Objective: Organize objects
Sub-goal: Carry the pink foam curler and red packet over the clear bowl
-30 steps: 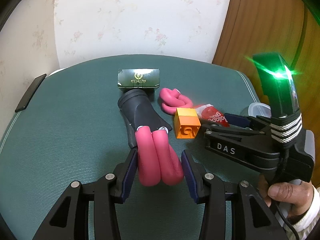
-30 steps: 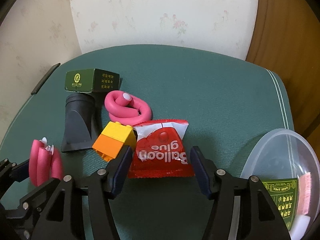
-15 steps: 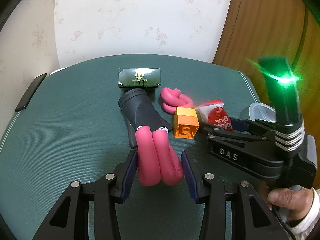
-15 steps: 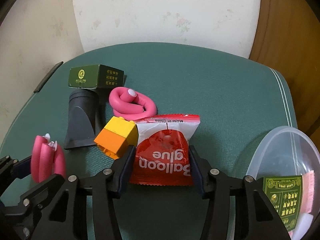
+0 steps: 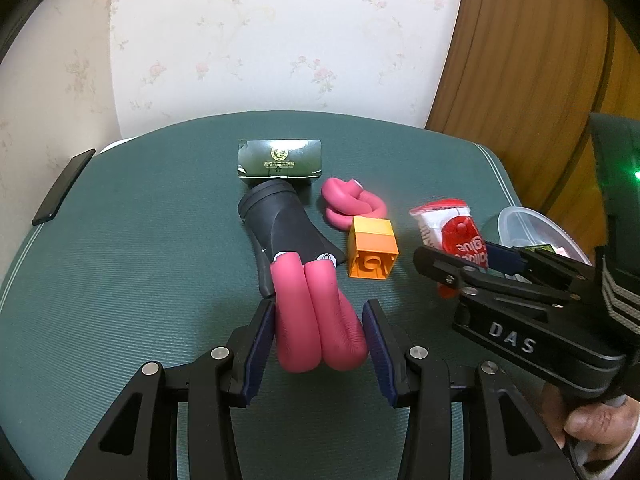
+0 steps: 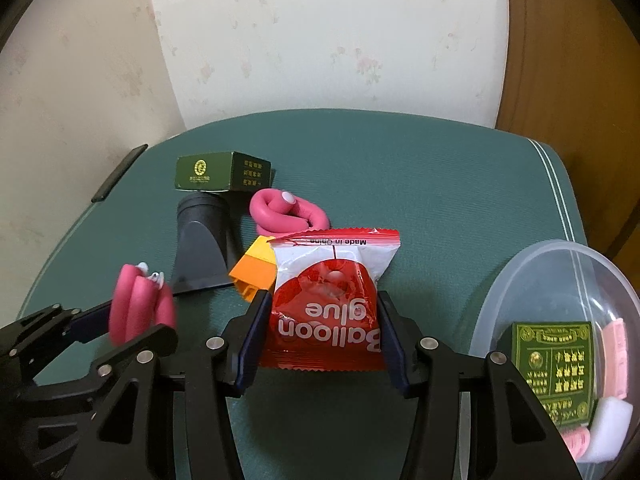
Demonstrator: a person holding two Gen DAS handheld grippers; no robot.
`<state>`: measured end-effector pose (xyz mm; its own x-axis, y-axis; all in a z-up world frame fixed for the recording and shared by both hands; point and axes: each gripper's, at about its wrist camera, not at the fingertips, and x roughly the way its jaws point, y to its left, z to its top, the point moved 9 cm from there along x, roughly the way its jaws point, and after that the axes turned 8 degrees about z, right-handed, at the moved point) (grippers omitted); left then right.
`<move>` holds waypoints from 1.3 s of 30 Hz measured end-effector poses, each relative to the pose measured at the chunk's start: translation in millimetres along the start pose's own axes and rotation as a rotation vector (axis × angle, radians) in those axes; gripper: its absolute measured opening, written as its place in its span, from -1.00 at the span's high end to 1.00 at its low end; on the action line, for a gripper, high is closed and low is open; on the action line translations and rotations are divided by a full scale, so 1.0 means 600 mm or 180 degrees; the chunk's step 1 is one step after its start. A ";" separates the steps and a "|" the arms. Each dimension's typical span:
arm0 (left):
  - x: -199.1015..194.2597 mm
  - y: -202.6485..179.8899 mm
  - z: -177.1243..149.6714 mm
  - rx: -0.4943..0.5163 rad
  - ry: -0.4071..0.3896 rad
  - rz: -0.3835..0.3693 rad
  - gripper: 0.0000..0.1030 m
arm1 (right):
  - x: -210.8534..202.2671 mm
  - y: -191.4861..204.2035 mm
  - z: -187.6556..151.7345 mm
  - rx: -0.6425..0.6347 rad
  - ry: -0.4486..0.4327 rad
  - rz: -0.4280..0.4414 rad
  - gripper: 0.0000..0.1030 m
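With the red glue packet (image 6: 326, 304) clamped between the right gripper (image 6: 322, 336) jaws and the folded pink roller (image 5: 318, 320) squeezed between the left gripper (image 5: 320, 338) jaws, both likely go next to the clear bowl (image 6: 560, 280) right of the packet.

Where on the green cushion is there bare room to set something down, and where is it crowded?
Bare: the wide stretch of green cushion between the red packet and the far edge, and the left part beside the black nozzle. Crowded: the middle, with green box, coiled pink roller and orange block.
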<state>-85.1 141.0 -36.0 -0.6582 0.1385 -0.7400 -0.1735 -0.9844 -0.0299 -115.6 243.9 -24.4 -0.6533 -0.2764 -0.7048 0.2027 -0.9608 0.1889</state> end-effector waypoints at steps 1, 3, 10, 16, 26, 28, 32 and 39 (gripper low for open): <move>0.000 -0.001 0.000 0.0002 -0.0002 -0.0001 0.07 | -0.004 0.000 -0.001 0.0008 -0.0016 0.0005 -0.02; -0.001 -0.001 0.001 0.0002 -0.0008 -0.0009 0.07 | -0.012 0.000 -0.001 0.0031 -0.0048 0.0018 -0.02; -0.001 -0.002 0.000 -0.0028 0.0001 -0.0069 0.07 | -0.044 -0.009 -0.009 0.0129 -0.0184 0.0012 -0.02; -0.003 -0.010 0.000 -0.0008 -0.0014 -0.0091 0.07 | -0.068 -0.019 -0.012 0.0155 -0.0310 -0.0072 -0.02; -0.011 -0.028 0.000 0.0060 -0.0069 -0.0119 0.07 | -0.103 -0.044 -0.019 0.0286 -0.0455 -0.0161 -0.02; -0.013 -0.033 0.001 0.0075 -0.0077 -0.0133 0.07 | -0.112 -0.051 -0.021 0.0322 -0.0487 -0.0182 -0.02; -0.018 -0.049 0.001 0.0124 -0.0093 -0.0163 0.07 | -0.130 -0.068 -0.027 0.0391 -0.0545 -0.0232 -0.02; -0.030 -0.073 0.002 0.0192 -0.0119 -0.0202 0.07 | -0.162 -0.113 -0.036 0.0552 -0.0627 -0.0342 -0.02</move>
<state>-66.6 182.1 -20.7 -0.6712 0.2054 -0.7122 -0.2587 -0.9653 -0.0347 -50.2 336.5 16.3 -0.7968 -0.1549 -0.5840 0.0077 -0.9691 0.2464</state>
